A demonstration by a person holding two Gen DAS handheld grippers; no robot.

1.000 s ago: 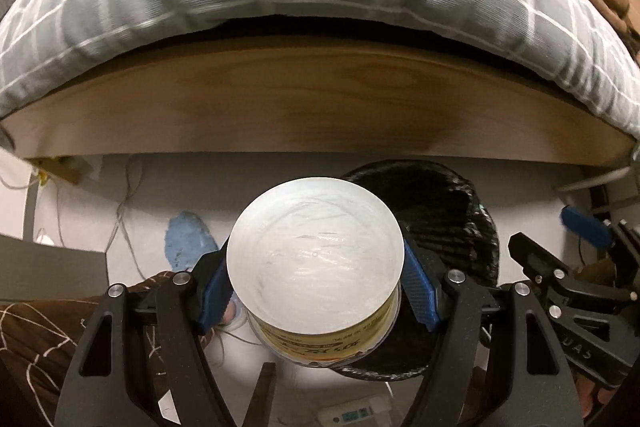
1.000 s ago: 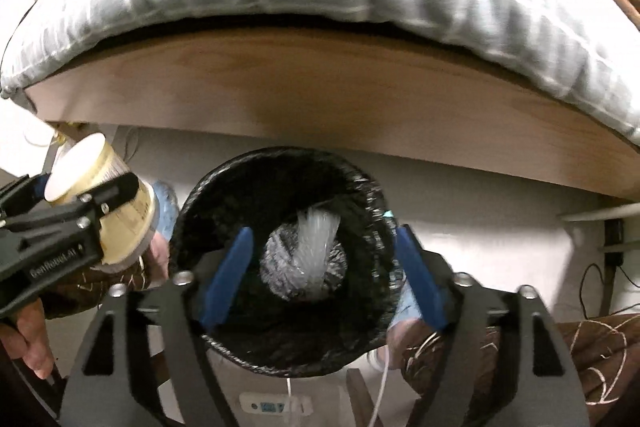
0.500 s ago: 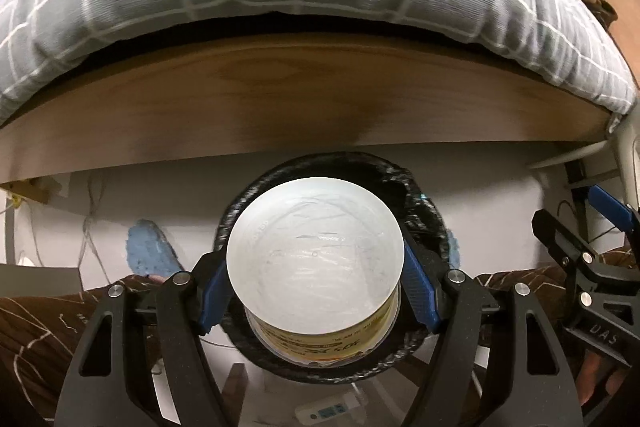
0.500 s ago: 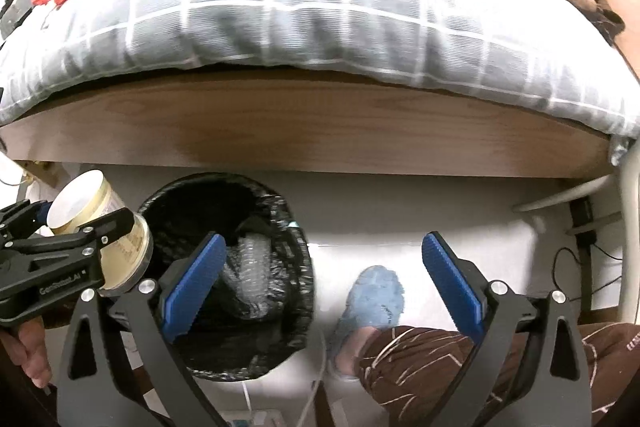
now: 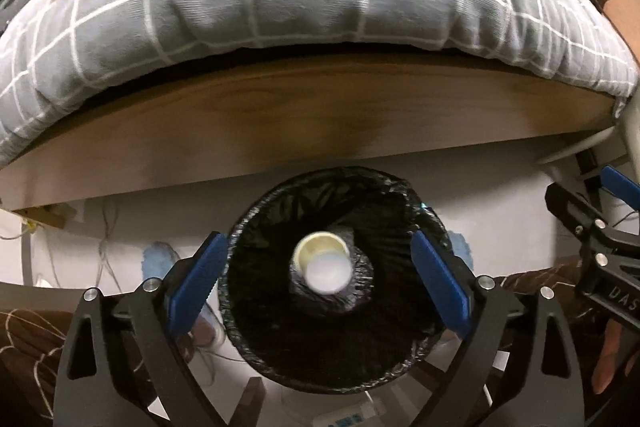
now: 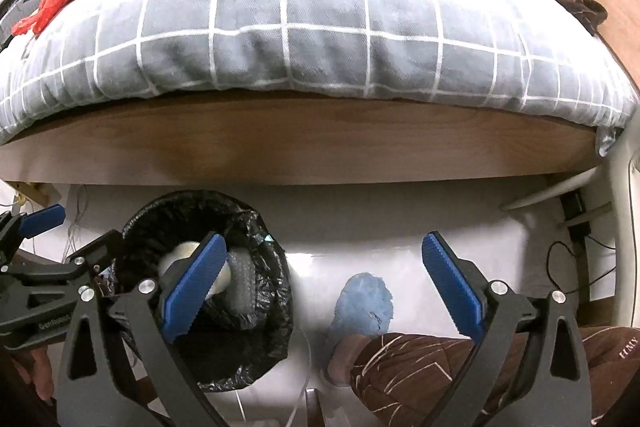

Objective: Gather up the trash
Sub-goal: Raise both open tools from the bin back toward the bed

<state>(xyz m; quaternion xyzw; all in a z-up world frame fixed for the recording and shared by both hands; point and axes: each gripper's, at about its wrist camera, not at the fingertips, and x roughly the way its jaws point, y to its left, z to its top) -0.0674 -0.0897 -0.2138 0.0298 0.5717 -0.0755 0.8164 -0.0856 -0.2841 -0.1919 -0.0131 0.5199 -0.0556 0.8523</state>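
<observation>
Left tongs: left gripper (image 5: 319,281), black frame with blue ribbed pads, jaws just opened and standing wide over the bin mouth, nothing between the pads.
Right tongs: right gripper (image 6: 324,287), same build, jaws having just been opening, now spread wide and empty above the pale floor, beside the bin.
Bedding: grey quilt with white grid lines (image 6: 320,39), overhanging a brown wooden bed rail (image 5: 304,123).
Bin: round waste bin lined with a black plastic bag (image 5: 256,323), standing on the floor below the rail.
Slipper: fluffy light-blue slipper (image 6: 366,307), on the person's foot, right of the bin.
Trash: cream paper cup with white base (image 5: 323,263), blurred, inside the bin.
</observation>
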